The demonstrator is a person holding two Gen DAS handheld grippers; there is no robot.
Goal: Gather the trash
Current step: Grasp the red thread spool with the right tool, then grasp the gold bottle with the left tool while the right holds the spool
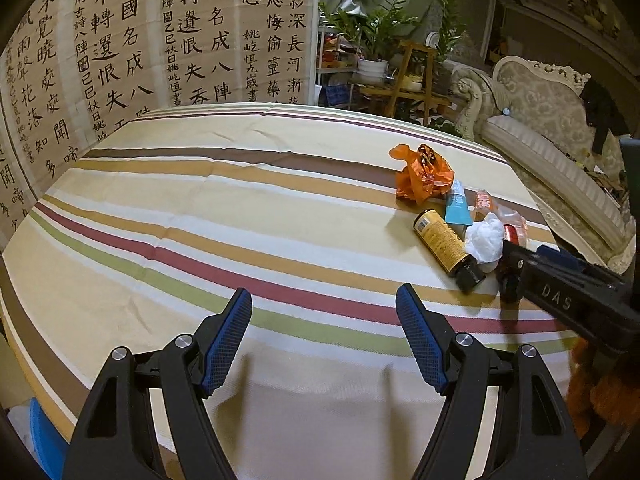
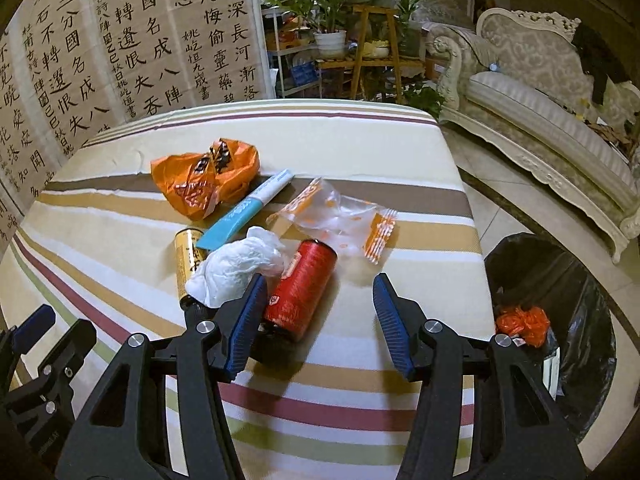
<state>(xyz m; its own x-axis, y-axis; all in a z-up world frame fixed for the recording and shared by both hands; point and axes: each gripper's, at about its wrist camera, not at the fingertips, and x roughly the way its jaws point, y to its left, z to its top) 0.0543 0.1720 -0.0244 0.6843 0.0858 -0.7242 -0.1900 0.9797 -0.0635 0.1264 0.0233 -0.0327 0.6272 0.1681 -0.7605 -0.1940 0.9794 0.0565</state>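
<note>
Striped table holds two bottles, two wrappers; both grippers' fingers apart.

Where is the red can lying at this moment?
In the right wrist view the red can lies on its side on the striped tablecloth, just right of the white crumpled tissue, below the clear wrapper.

Glossy crinkled plastic orange bag
</note>
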